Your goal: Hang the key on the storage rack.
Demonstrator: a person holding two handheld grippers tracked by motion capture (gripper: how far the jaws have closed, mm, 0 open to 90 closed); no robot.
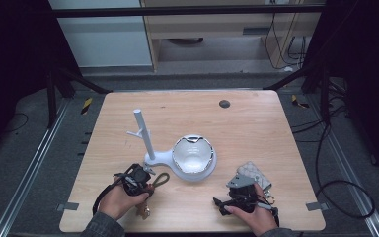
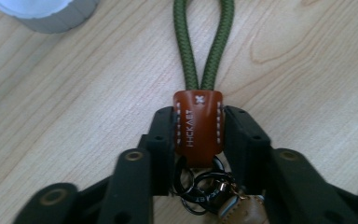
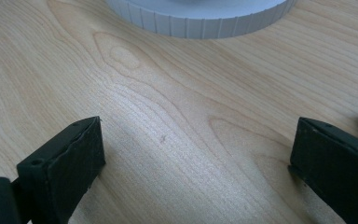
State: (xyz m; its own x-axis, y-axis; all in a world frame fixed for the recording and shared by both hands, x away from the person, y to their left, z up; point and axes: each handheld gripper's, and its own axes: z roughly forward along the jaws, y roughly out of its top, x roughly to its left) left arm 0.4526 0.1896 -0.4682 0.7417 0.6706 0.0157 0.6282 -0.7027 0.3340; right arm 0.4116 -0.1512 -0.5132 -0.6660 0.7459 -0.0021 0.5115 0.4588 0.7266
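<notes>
- Two claws work over the pale wooden surface (image 1: 256, 128), each held in one of the person's hands at the near edge.
- At the left, the left claw (image 2: 198, 135) is clenched on a keychain: a brown stitched leather tab (image 2: 198, 126) sits squeezed between its two black jaws, gripped on both flat sides.
- An olive-green braided cord loop (image 2: 204, 42) runs out ahead of that tab and lies on the wood, while dark metal key rings (image 2: 200, 189) and a tan leather end hang back behind the jaws.
- By the look of it, the keychain is light and limp; the cord will flop and the rings will swing, so the stiff leather tab is the sound place to hold.
- Near the middle stands a white jewellery stand with an upright branched post (image 1: 143, 133), and a white shallow bowl with a shiny rim (image 1: 193, 154) rests on its round base, just beyond the cord loop.
- At the right, the right claw (image 3: 196, 163) is released, its jaws wide apart over bare wood with nothing between them.
- Beside that hand lies a pale patterned object (image 1: 252, 173), too small to identify.
</notes>
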